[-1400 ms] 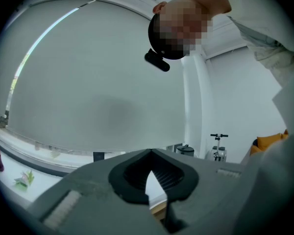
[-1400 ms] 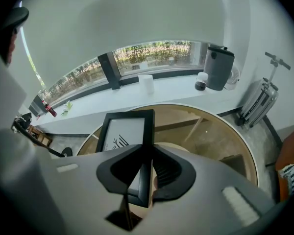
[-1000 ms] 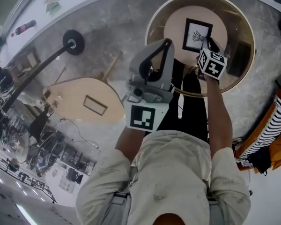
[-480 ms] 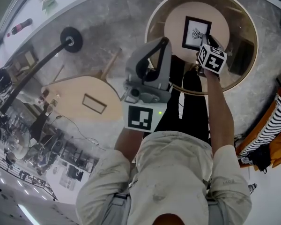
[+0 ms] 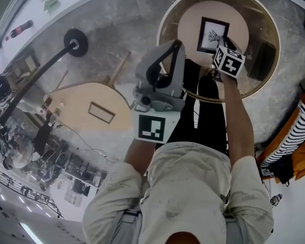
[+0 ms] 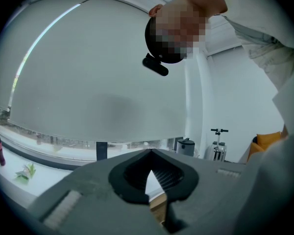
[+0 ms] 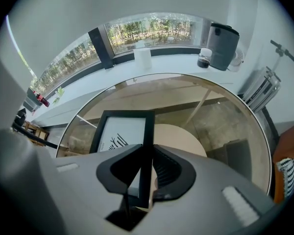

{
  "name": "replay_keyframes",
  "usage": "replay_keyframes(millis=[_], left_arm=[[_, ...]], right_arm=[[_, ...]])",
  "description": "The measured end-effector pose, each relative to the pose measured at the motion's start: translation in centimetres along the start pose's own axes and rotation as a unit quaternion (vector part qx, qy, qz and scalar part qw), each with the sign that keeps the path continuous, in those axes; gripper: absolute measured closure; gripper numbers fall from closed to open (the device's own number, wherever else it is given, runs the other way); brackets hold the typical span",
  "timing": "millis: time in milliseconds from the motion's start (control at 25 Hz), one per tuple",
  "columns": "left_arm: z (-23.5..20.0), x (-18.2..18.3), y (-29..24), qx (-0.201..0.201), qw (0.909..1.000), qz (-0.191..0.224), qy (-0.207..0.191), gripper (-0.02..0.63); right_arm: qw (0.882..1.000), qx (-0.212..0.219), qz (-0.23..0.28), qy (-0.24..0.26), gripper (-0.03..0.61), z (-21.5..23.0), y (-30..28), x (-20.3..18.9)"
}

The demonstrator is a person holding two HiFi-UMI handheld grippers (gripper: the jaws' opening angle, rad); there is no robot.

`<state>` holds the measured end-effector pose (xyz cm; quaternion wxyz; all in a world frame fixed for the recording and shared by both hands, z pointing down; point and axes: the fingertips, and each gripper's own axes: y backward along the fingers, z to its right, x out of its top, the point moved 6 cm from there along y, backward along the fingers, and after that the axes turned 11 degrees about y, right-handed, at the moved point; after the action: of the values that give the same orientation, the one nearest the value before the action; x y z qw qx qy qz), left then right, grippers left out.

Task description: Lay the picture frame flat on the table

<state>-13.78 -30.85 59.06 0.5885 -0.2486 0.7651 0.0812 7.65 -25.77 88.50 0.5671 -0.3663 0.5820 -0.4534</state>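
Observation:
The black picture frame (image 5: 211,33) with a white print lies over the round glass table (image 5: 168,19), face toward the head camera. My right gripper (image 5: 225,44) is shut on its right edge. In the right gripper view the frame (image 7: 118,131) slants away from me, and its black edge runs down between the closed jaws of the right gripper (image 7: 146,166). My left gripper (image 5: 179,44) is held up in front of my body, away from the table. In its own view the left gripper (image 6: 150,154) points at the ceiling, tips together, with nothing between them.
Under the glass is a round beige shelf (image 5: 239,27) and a dark block (image 5: 259,62). A floor lamp base (image 5: 75,43) and a beige low table (image 5: 81,103) stand at left. Orange and striped cloth (image 5: 295,146) lies at right. A grey appliance (image 7: 223,39) sits on the window ledge.
The right gripper and the frame have shifted only slightly, away from me. The left gripper stays raised and shut.

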Motion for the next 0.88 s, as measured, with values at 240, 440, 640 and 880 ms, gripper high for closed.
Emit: replay_keyframes(millis=[240, 440, 640, 880], left_arm=[[0.2, -0.2, 0.0, -0.003, 1.0000, 0.000, 0.001, 0.611], [0.2, 0.3, 0.5, -0.002, 1.0000, 0.002, -0.004, 0.611], [0.1, 0.6, 0.7, -0.001, 1.0000, 0.000, -0.003, 0.611], [0.8, 1.6, 1.1, -0.002, 1.0000, 0.005, -0.004, 0.611]], right_arm=[[1.000, -0.008, 0.000, -0.004, 0.503, 0.2, -0.1, -0.1], [1.000, -0.017, -0.005, -0.023, 0.456, 0.7, 0.2, -0.4], [1.000, -0.011, -0.014, -0.014, 0.453, 0.6, 0.8, -0.4], [1.000, 0.000, -0.015, -0.009, 0.449, 0.2, 1.8, -0.4]])
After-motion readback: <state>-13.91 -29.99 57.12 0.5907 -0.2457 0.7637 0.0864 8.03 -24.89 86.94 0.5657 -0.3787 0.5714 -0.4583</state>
